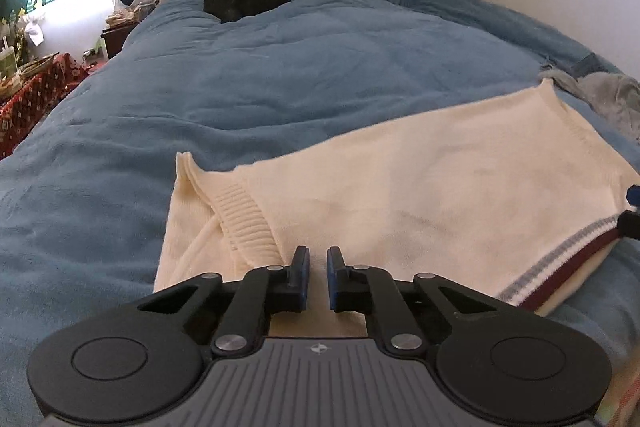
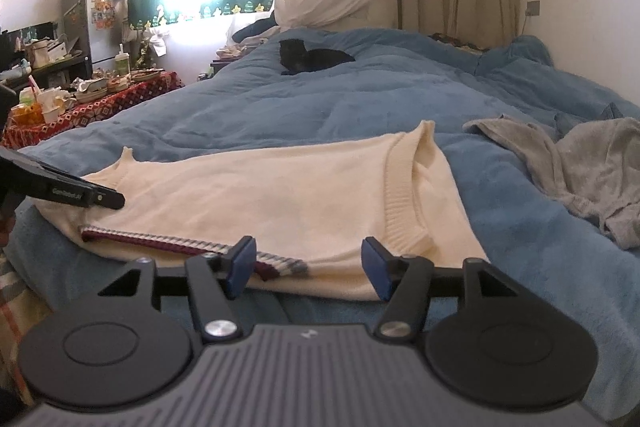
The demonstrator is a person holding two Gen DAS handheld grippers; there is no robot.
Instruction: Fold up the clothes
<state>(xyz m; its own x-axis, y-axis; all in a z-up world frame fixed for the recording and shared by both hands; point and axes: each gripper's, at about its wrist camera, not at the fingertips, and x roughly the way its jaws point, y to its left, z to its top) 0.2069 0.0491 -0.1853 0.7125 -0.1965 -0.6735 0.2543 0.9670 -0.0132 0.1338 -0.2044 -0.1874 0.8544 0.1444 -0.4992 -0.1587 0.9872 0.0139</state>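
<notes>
A cream knitted sweater [image 1: 400,195] lies folded on the blue bedcover, with a maroon and grey striped hem [image 1: 568,263] at its near edge. It also shows in the right wrist view [image 2: 280,199]. My left gripper [image 1: 318,259] hovers over the sweater's near left part, by a ribbed cuff [image 1: 244,223]; its jaws stand a narrow gap apart with only cloth behind them. My right gripper [image 2: 308,259] is open and empty, just before the striped hem [image 2: 192,245]. The left gripper's body [image 2: 68,191] shows at the left of the right wrist view.
A crumpled grey garment [image 2: 580,171] lies on the bed to the right of the sweater. A black cat [image 2: 308,59] rests far up the blue bedcover [image 1: 280,79]. A cluttered table with a red patterned cloth [image 2: 100,107] stands left of the bed.
</notes>
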